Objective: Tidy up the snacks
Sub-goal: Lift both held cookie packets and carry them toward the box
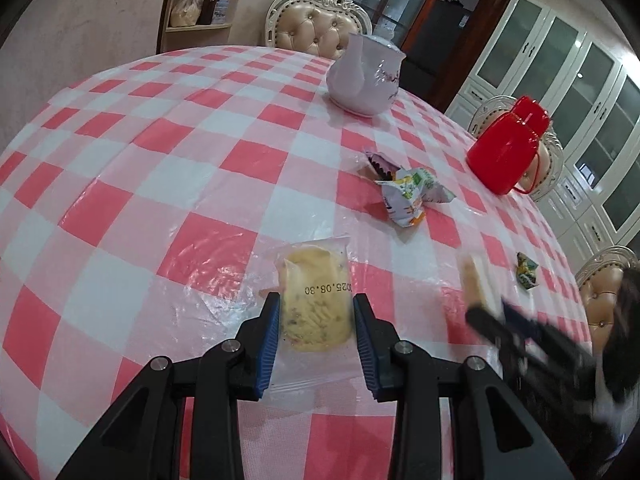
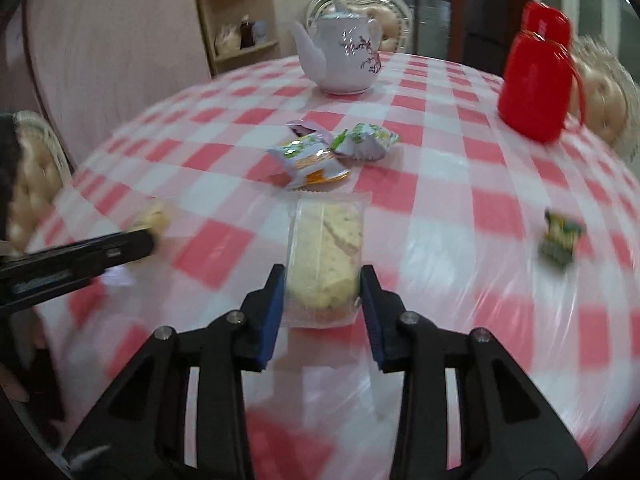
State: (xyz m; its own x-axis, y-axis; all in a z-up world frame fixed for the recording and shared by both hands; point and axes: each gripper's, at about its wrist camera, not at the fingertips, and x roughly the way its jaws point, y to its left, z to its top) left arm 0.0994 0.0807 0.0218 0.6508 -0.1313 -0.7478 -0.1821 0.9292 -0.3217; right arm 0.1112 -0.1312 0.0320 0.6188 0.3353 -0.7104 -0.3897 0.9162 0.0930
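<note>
My left gripper [image 1: 316, 300] is shut on a clear-wrapped yellow cake [image 1: 314, 300] with a printed date, held just above the pink checked tablecloth [image 1: 160, 160]. My right gripper [image 2: 323, 276] is shut on a second clear-wrapped cake [image 2: 326, 256]; it also shows blurred in the left wrist view [image 1: 478, 280]. A pile of small snack packets [image 1: 404, 192] lies mid-table beyond both grippers and shows in the right wrist view [image 2: 332, 152]. A single green packet [image 1: 527, 275] lies apart to the right, also in the right wrist view [image 2: 560, 238].
A white teapot [image 1: 364, 78] stands at the far side of the table and a red thermos jug [image 1: 508, 148] at the far right. Padded chairs [image 1: 316, 24] ring the table. A wall shelf [image 1: 200, 12] and glass cabinets [image 1: 580, 92] stand behind.
</note>
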